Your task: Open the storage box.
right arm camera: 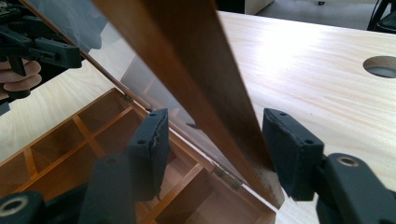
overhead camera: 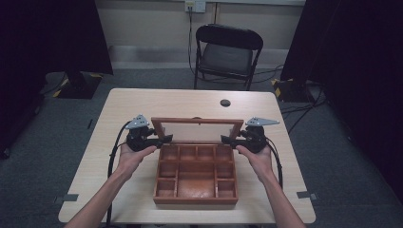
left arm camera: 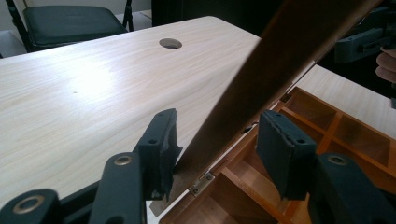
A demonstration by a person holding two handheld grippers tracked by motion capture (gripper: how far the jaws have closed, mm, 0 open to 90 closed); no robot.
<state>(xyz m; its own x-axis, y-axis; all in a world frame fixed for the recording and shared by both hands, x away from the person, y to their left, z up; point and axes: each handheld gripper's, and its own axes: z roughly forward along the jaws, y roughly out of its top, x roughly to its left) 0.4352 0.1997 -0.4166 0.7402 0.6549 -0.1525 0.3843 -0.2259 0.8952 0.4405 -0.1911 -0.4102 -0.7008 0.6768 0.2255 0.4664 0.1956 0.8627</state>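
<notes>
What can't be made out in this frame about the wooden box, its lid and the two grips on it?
- Left gripper: one pad touches the lid in the left gripper view; whether the other presses is unclear.
- Right gripper: in the right gripper view, contact with the lid's frame can't be settled.
- Lid's top edge: cut off by the frame in both gripper views.
- Wooden box: far compartments partly hidden behind the raised lid in the high view.

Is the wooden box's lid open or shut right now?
Open: the lid stands raised on its back hinges, and the wooden box shows its empty compartments.
</notes>
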